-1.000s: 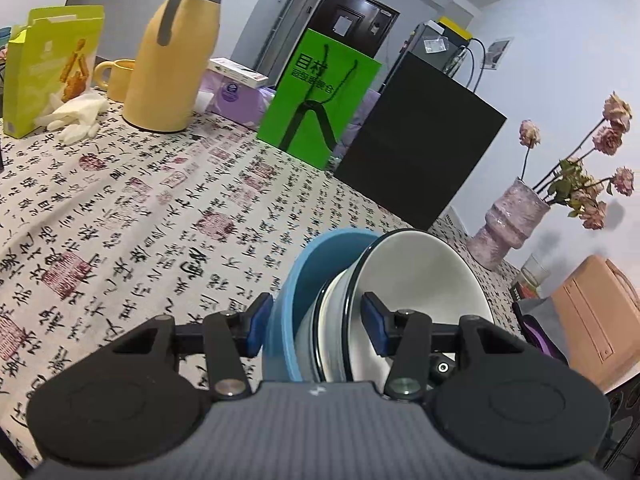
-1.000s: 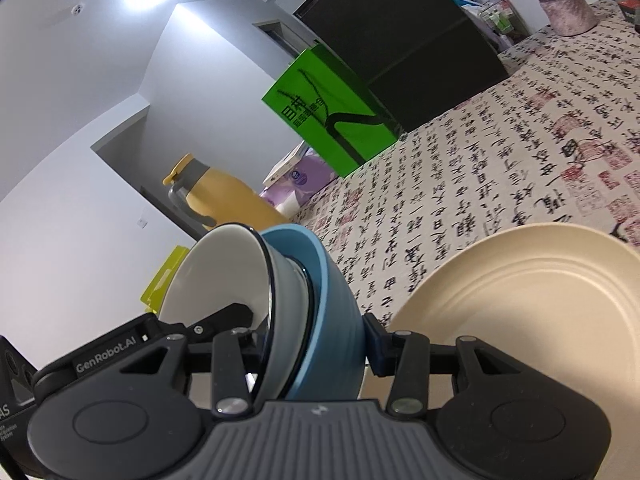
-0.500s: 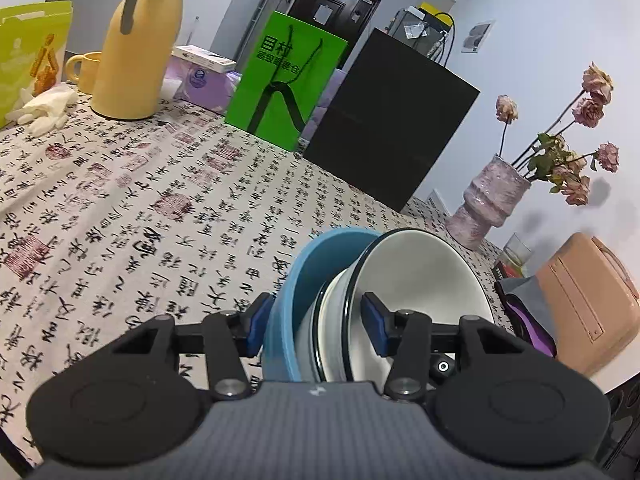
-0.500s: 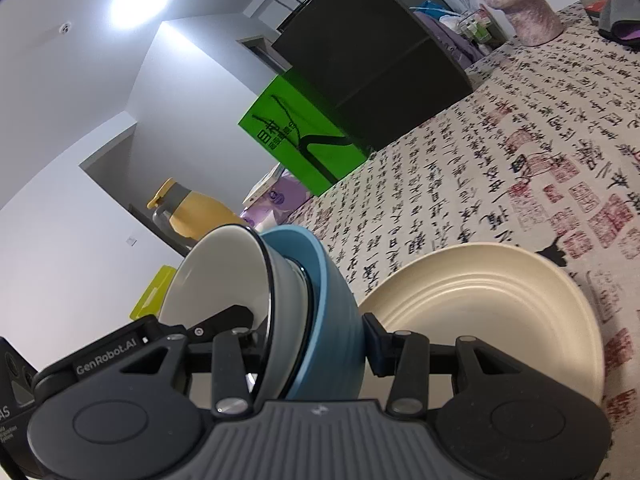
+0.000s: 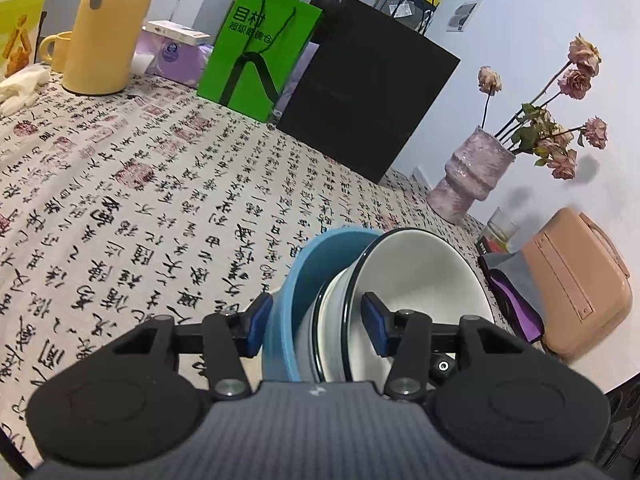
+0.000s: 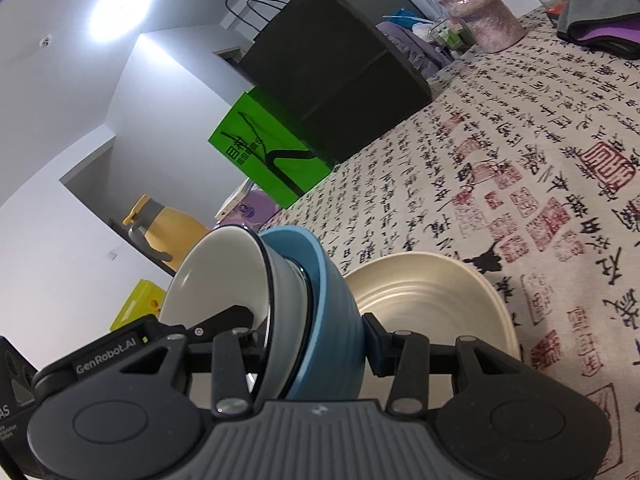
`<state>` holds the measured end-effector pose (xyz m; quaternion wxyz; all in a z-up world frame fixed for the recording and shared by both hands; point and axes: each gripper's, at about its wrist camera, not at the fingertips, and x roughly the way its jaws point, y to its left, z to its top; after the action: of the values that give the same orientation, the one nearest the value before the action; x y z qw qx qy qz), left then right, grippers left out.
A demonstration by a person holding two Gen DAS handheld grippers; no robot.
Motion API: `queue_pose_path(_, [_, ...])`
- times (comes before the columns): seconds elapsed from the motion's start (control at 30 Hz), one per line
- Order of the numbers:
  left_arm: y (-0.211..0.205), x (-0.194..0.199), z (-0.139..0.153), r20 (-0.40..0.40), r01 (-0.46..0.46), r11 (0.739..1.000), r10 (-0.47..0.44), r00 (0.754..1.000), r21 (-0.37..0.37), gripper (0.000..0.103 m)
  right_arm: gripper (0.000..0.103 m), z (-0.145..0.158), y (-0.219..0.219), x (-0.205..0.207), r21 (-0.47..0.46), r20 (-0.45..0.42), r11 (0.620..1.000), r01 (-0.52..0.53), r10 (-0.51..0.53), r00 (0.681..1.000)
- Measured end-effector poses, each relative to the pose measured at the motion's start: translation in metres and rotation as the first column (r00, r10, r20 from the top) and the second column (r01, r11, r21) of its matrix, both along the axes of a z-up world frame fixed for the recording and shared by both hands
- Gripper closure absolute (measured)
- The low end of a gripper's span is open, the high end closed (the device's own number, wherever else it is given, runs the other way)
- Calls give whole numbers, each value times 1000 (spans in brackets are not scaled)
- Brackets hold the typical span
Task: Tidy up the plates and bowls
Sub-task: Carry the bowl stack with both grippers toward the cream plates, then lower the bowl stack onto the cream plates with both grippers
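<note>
The left wrist view looks forward and somewhat down along the left gripper, very close to the nested stack of a blue ceramic bowl and a white black-rimmed bowl tipped on edge, and faces across the calligraphy-printed cloth on the bench toward the far wall. The right wrist view looks along the right gripper at the same stack from its other side, tilted, with a cream round plate just beyond. Both share the stack, the bright green paper bag, the tall black bag and the pink ribbed vase.
</note>
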<state>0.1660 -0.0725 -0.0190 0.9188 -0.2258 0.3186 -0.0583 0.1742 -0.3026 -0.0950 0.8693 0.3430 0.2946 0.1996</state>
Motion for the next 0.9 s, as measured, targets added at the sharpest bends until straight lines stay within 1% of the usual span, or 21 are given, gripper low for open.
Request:
queue_pose_path(0.4, [-10, 8, -16, -37, 37, 999, -38, 999, -38, 54, 61, -10, -14, -3, -21, -27, 999, 33, -33, 999])
queue_pose_path(0.77, [-13, 12, -31, -67, 50, 998, -53, 996, -44, 53, 61, -21, -15, -3, -57, -52, 997, 45, -48, 998])
queue_pose_path(0.9, [-14, 12, -36, -70, 53, 998, -56, 996, -39, 52, 61, -20, -11, -5, -103, -32, 994, 49, -52, 998])
